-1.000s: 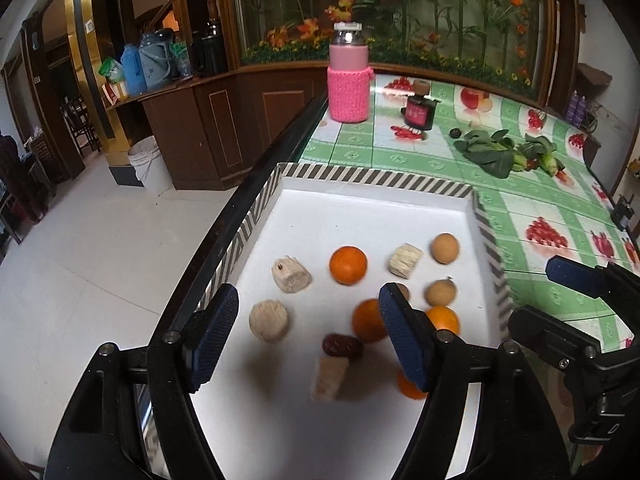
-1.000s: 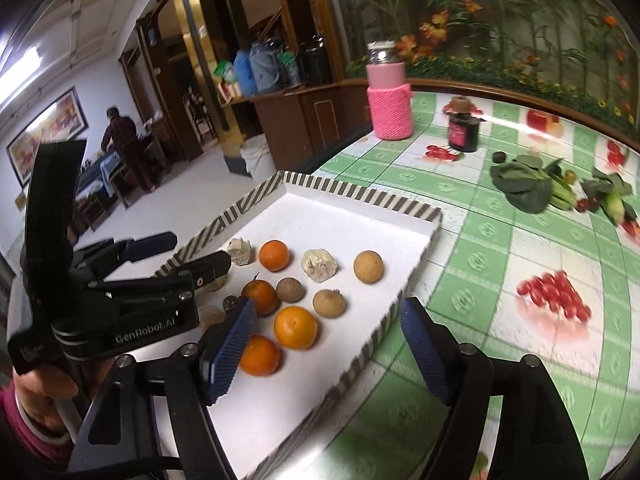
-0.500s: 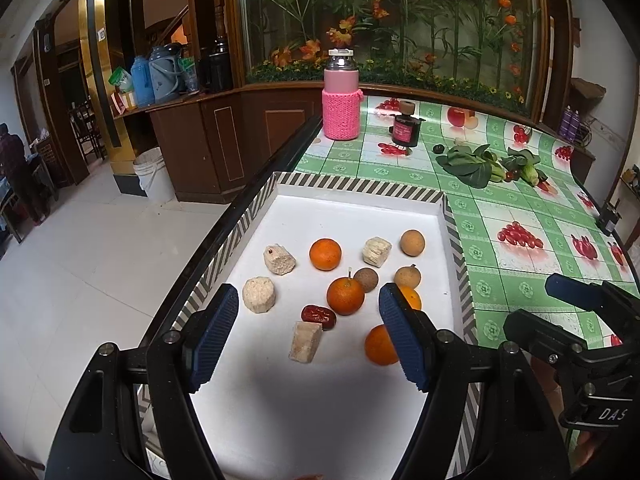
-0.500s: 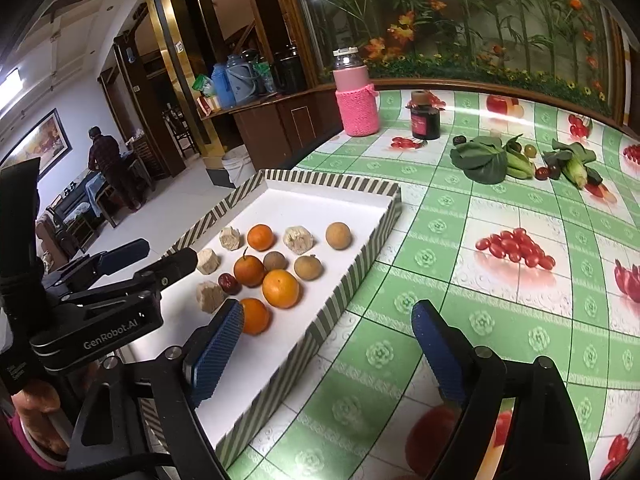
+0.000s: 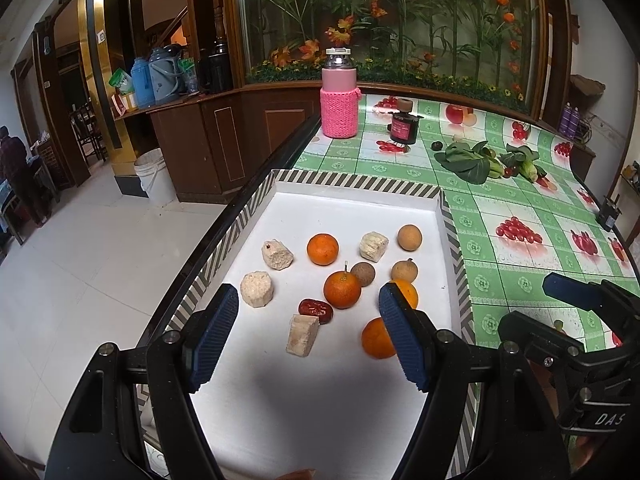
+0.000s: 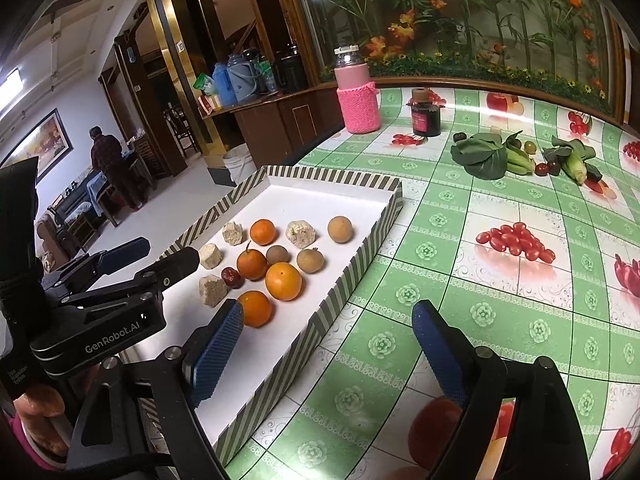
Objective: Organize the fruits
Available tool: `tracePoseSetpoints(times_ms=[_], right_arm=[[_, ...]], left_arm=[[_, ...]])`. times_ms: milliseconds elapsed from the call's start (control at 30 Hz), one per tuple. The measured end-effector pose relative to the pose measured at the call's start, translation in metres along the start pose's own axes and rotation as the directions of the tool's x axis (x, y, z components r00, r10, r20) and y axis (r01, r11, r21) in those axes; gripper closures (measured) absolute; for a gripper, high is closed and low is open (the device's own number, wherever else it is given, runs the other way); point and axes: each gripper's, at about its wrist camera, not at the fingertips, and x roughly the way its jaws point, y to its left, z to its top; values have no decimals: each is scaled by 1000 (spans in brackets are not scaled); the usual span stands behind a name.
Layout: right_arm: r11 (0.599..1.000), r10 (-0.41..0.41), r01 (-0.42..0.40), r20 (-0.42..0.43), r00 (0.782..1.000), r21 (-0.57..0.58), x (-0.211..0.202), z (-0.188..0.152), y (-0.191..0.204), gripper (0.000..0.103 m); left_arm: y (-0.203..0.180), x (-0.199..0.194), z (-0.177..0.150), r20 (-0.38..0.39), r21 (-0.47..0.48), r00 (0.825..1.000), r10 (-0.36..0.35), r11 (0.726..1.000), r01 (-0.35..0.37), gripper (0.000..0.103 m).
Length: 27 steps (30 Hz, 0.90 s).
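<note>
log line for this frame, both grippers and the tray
left gripper: open, empty, above tray | right gripper: open, empty, over tray edge | oranges: in tray, ungrasped

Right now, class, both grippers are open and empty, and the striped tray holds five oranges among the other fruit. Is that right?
Not quite: the striped tray holds four oranges, not five, as the right wrist view shows. The rest stands: the left gripper and right gripper both have their jaws apart with nothing between them.
</note>
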Motion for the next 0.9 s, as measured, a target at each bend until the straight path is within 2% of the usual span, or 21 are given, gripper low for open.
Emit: tracePoseSetpoints(times_ms=[900], right_arm=[[1000,14,-14,-14,1000,-15,5,0,6,16]], left_arm=[[4,4,-1,-7,-9,1000,10,1000,-11,30]])
